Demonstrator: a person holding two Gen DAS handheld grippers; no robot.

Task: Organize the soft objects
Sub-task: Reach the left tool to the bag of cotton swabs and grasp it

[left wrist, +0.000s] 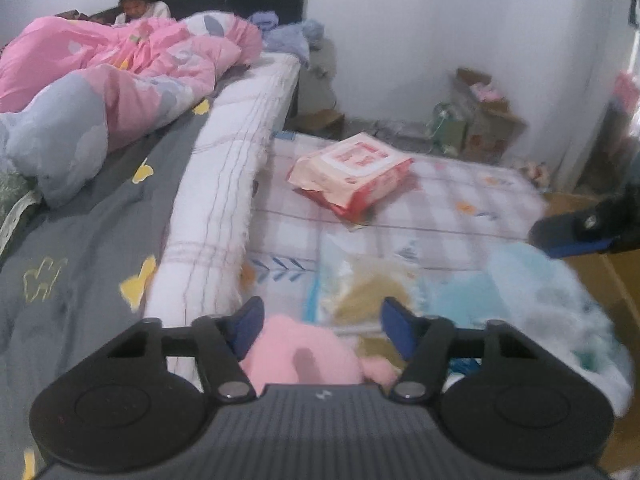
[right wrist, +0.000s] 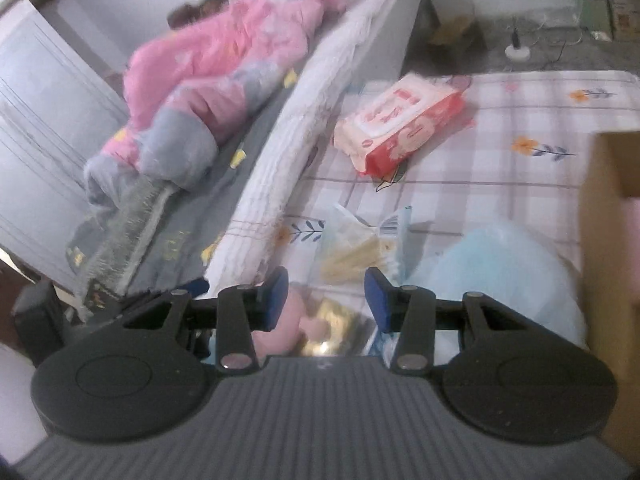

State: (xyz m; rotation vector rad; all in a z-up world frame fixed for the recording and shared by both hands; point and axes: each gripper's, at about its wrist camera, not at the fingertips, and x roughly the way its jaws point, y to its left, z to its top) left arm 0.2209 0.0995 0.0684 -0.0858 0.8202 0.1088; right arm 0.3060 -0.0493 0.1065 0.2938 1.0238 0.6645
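A pink plush toy lies low between the fingers of my left gripper. The left blue pad touches it, while a gap shows beside the right pad, so the gripper is open. A fluffy light-blue soft thing rests on the checked mat. My right gripper hangs open above the mat with nothing between its pads. The pink plush toy shows below it. One of the right gripper's fingers reaches in at the right edge of the left wrist view.
A cardboard box stands at the right of the mat, something pink inside. A red-and-white packet and a clear bag with yellow contents lie on the mat. Left is a bed with a pink quilt; a person sits at its head.
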